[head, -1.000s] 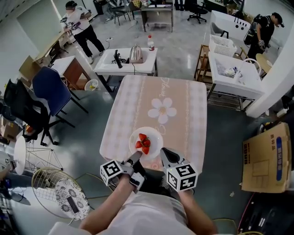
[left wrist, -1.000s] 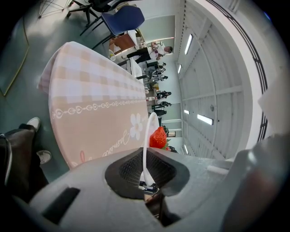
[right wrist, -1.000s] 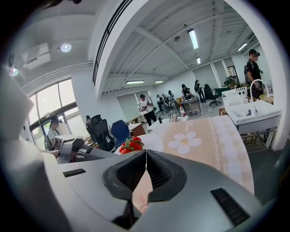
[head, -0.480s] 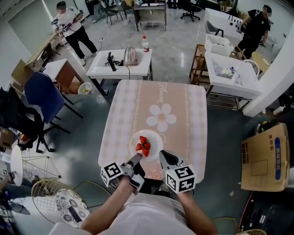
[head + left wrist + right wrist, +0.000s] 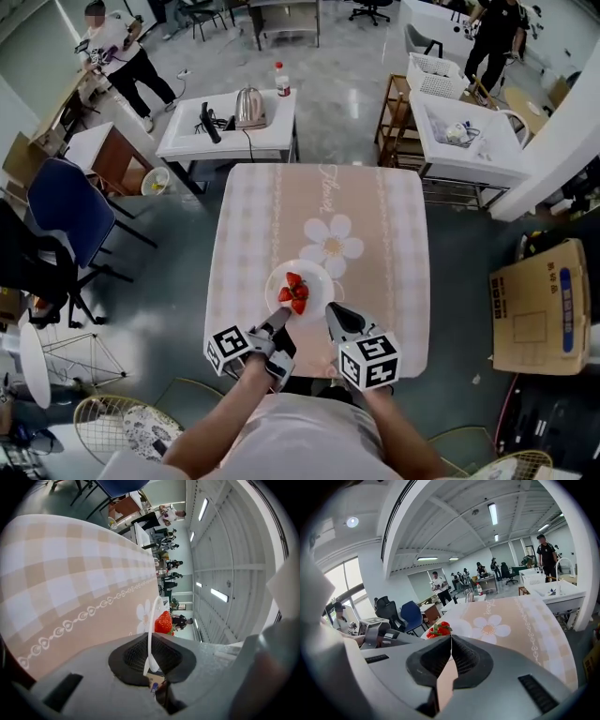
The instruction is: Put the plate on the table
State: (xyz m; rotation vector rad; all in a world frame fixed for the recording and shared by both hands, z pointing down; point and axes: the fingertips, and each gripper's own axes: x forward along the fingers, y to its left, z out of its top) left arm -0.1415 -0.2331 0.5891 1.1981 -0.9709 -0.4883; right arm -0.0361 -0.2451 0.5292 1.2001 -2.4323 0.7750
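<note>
1. Overhead, in the head view, a desk [image 5: 411, 281] under a pink checked cloth [image 5: 272, 206] stands on a grey floor [image 5: 169, 272]. The white plate [image 5: 317, 272] of strawberries [image 5: 293, 292] is at its near end, between the left gripper [image 5: 279, 324] and the right gripper [image 5: 333, 315]. Nearby are a kettle [image 5: 248, 107], a blue chair [image 5: 61, 208] and a cardboard box [image 5: 539, 305].
2. Left gripper view: the jaws are clamped on the plate's rim, which shows edge-on. I cannot tell if the plate touches the cloth.
3. Right gripper view: the jaws are almost together with nothing between them, and the plate lies just beyond. Strip lights [image 5: 492, 513] run overhead.
</note>
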